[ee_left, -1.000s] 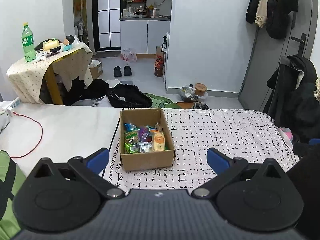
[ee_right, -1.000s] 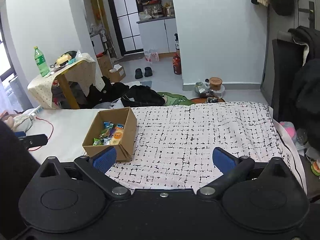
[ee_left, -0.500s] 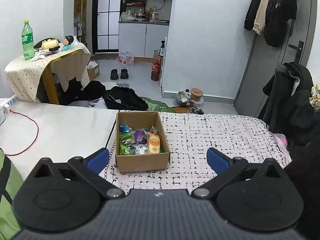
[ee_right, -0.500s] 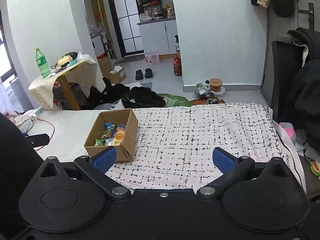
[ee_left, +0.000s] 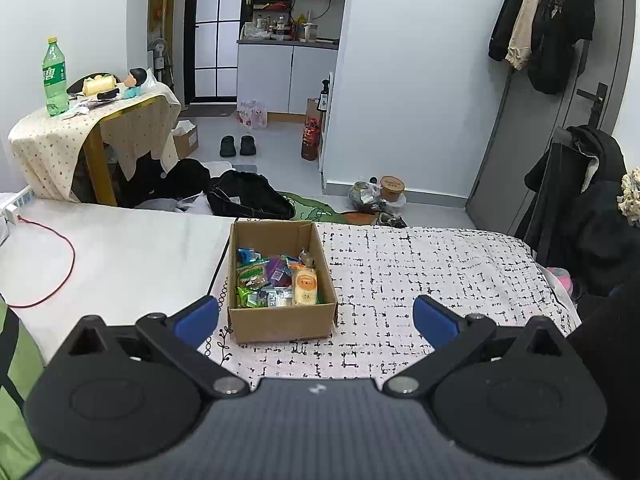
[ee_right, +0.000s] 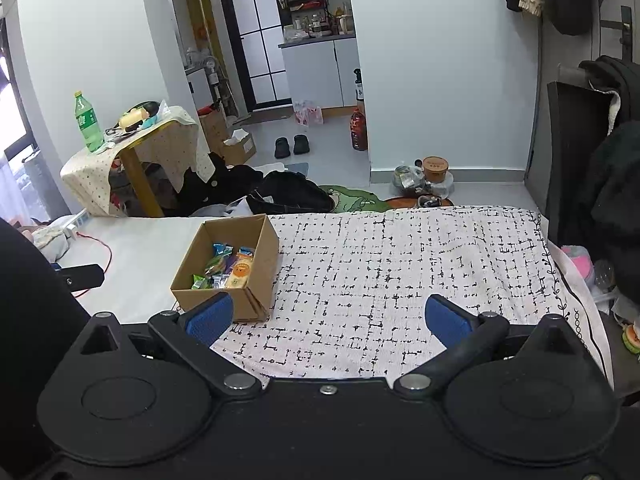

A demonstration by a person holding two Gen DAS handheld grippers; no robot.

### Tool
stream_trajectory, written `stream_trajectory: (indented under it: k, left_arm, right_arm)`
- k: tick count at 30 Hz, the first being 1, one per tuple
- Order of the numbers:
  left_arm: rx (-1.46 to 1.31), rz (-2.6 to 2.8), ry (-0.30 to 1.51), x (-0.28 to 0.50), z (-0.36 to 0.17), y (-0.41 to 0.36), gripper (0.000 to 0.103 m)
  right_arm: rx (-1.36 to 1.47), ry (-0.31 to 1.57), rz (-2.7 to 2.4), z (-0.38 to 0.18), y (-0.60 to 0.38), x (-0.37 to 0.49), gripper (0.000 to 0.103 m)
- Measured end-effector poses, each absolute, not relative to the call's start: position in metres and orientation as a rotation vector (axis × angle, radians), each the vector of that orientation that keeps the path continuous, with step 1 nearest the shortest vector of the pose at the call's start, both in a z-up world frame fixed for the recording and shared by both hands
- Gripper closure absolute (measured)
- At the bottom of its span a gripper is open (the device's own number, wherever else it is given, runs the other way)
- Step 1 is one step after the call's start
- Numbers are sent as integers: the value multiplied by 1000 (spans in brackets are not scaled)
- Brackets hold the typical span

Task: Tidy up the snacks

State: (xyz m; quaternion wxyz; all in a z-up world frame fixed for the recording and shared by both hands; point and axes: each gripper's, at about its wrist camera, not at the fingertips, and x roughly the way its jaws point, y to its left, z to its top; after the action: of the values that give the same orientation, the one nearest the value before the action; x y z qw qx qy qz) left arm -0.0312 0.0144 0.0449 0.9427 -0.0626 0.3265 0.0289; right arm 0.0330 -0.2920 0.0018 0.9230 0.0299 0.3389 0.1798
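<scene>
1. Both views have lifted slightly since a second ago; left gripper and right gripper hang with jaws spread wide, empty.
2. Snacks all lie inside the cardboard box on the patterned cloth; none lies loose outside, fitting either packed or awaiting unpacking.

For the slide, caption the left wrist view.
Open left tool hovers before a cardboard box of wrapped snacks on a patterned cloth.

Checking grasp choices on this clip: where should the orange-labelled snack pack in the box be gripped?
Probably from above, fingers across its long sides. The orange-labelled pack lies flat on top, by the right wall of the open cardboard box, so the walls block side approaches. The left gripper is open, facing it.
</scene>
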Motion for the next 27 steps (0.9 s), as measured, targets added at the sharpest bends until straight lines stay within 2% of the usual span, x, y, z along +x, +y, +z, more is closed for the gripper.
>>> stream_trajectory:
  k: [27]
  left_arm:
    - [-78, 60, 662, -28, 50, 8, 2]
  right_arm:
    - [47, 701, 366, 3, -291, 33, 0]
